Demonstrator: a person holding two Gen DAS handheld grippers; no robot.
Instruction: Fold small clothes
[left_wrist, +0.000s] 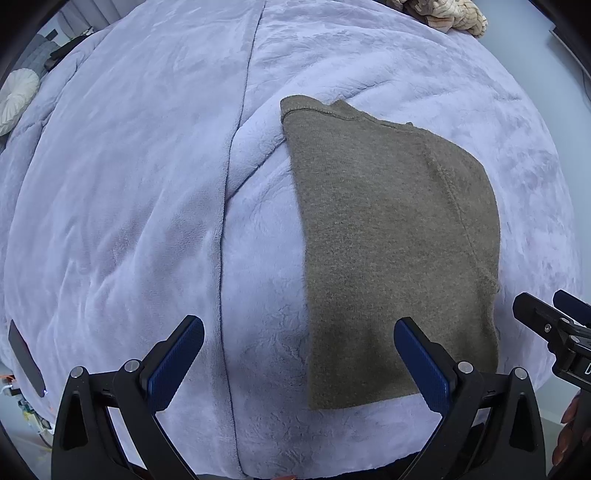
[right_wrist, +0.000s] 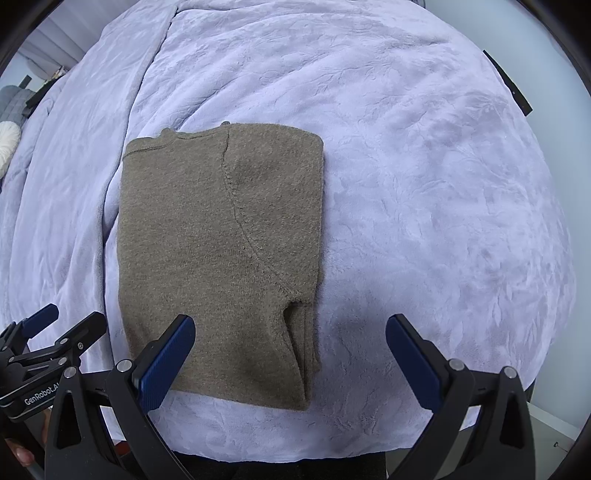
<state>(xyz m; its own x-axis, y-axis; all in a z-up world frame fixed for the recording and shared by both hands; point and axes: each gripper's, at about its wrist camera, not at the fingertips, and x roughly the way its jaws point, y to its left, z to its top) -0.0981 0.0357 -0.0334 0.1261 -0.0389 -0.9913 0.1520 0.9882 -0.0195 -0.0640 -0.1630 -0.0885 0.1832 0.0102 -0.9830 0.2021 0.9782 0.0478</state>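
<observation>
Your left gripper (left_wrist: 299, 354) is spread wide, nothing between the blue pads. Its right finger (left_wrist: 421, 362) overlaps the near edge of the folded brown sweater (left_wrist: 391, 236); its left finger sits over bare blanket. Whether the pad touches the knit, can't tell.

Your right gripper (right_wrist: 290, 354) is spread wide too, holding nothing. Its left finger (right_wrist: 166, 363) overlaps the sweater's (right_wrist: 218, 254) near-left part; its right finger is over bare blanket, well clear of the fabric. Each gripper shows in the other's view: the right one at the right edge of the left view, the left one at the lower left of the right view, just beside the sweater's near corner.

The sweater lies flat, folded into a tall rectangle, long axis running away from you. A curved seam runs down its top layer. The folded-in layers show at the near-right corner. Ribbed hem is at the far edge.

It rests on a lavender plush blanket (right_wrist: 424, 184), rumpled, with a long crease (left_wrist: 231, 184) running away from you left of the sweater.

Farther out: a round white pleated cushion (left_wrist: 16, 99) at far left, a beige knitted bundle (left_wrist: 454, 14) at the far edge of the bed, pale wall at right.
</observation>
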